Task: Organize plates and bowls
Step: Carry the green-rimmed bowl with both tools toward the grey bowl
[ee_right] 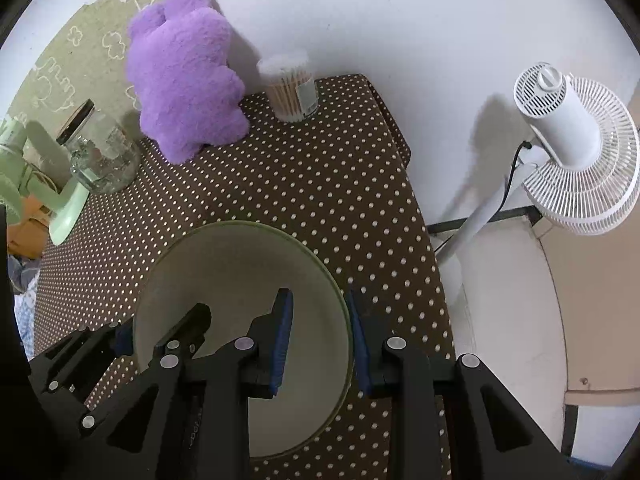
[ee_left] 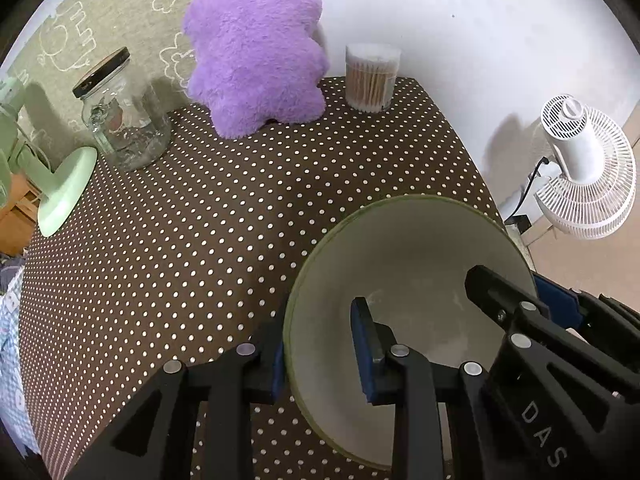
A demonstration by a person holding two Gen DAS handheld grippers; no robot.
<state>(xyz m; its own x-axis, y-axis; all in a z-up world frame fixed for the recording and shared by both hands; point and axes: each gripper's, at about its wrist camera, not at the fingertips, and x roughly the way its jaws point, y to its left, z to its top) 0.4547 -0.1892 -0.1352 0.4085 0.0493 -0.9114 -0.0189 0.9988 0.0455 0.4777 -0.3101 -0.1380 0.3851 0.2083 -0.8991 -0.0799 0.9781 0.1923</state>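
Bowl (ee_left: 408, 280), one only, pale with a green rim, on the dotted tablecloth (ee_left: 200, 240) at the table's near right edge. Clamped at 9 o'clock of its rim by the left gripper (ee_left: 320, 344), one pad inside, one outside. Clamped at 3 o'clock by the right gripper (ee_right: 320, 340) the same way. Farther back: one glass jar (ee_left: 124, 120) at 10 o'clock, one purple plush toy (ee_left: 256, 52) at 12, one tub of cotton swabs (ee_left: 372, 78) at 1. Off the table, one white fan (ee_left: 588, 168).

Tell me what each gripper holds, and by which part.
Both hold the bowl by its rim: left gripper on the left side, right gripper on the right, one finger inside, one outside.
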